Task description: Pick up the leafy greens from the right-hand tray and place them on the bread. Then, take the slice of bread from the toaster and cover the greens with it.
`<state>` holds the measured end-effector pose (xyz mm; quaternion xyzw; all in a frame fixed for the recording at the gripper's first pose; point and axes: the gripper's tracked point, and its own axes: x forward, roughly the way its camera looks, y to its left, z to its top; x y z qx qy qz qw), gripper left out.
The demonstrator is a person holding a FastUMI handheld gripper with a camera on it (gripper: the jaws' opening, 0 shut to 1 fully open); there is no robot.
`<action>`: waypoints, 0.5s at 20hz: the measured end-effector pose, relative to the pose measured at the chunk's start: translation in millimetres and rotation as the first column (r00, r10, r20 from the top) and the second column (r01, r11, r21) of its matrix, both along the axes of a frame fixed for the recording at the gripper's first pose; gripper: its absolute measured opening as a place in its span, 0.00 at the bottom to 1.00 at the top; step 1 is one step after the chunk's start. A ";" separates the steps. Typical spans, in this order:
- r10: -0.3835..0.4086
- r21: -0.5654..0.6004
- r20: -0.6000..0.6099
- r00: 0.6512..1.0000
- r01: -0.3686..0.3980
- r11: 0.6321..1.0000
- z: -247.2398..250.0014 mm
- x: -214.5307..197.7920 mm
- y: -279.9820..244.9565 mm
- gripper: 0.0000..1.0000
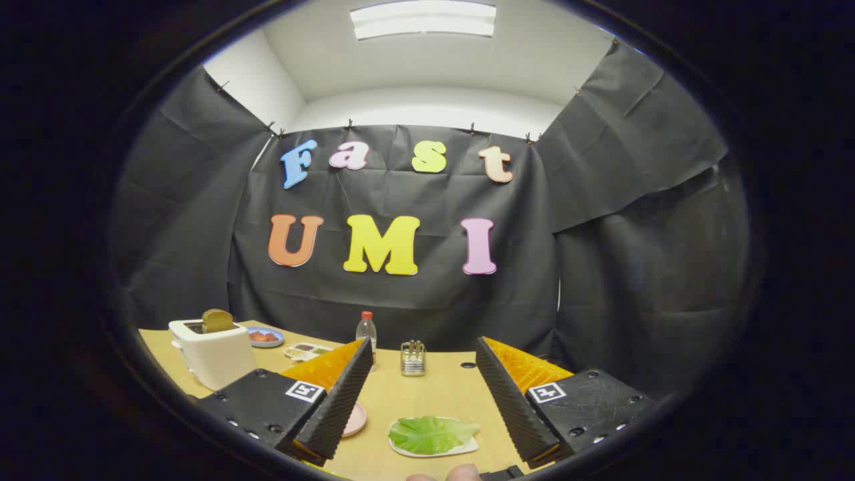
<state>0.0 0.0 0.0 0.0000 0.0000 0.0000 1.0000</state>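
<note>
The gripper (pixel 422 384) is spread wide with nothing between its ribbed fingers (pixel 340 401); the leafy greens (pixel 431 433) lie just ahead and between them on a white tray (pixel 467 446), untouched, and a pink plate (pixel 355 419) peeks out from behind the left finger. Beyond the fingers on the wooden table (pixel 434 394) stand a small metal rack (pixel 413 358) and a red-capped bottle (pixel 365 331); off to the left a white toaster (pixel 210 351) holds a slice of bread (pixel 217 320) upright in its slot, with a blue dish (pixel 266 337) of what may be tomato slices just behind it.
</note>
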 end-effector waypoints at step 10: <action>-0.002 0.014 -0.072 0.997 0.003 1.000 -17.5 1.4 -13.5 0.95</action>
